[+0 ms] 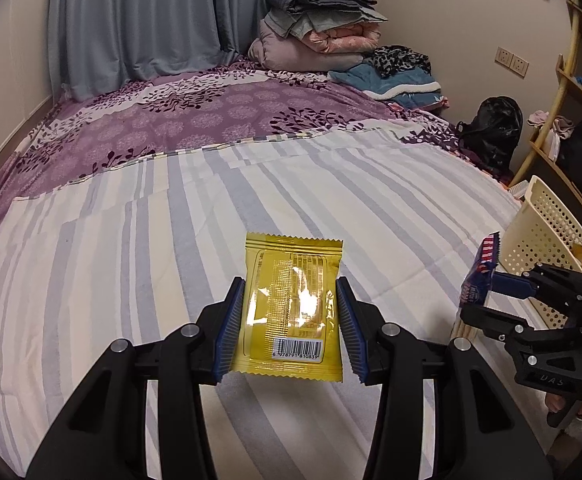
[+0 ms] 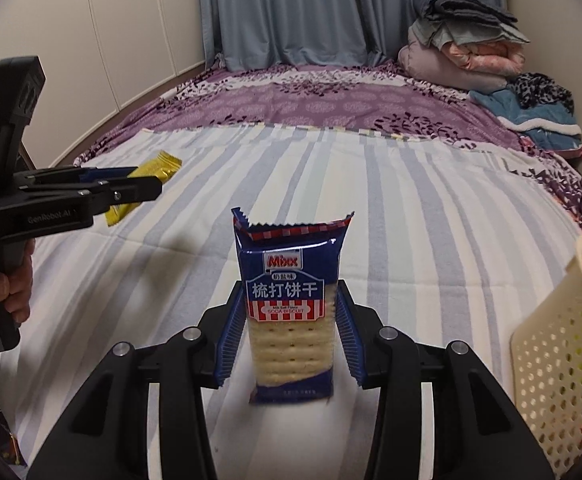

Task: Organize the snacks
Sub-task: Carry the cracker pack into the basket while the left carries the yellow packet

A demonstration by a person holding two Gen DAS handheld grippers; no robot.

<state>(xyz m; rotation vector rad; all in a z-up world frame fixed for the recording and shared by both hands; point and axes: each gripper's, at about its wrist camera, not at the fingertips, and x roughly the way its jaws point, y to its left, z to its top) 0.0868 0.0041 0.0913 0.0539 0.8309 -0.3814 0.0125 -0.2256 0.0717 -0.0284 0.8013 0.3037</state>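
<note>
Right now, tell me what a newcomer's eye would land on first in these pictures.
First, the two snacks held up over the striped bed sheet: a shiny yellow packet clamped in the left gripper, and a blue soda biscuit pack upright in the right gripper. Next, the cream perforated basket at the bed's right edge, then the folded blankets piled at the far end by the curtain.

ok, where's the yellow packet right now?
The yellow packet is clamped in the left gripper, held above the striped bedsheet; in the right wrist view it shows at far left, across from the cream basket.
</note>
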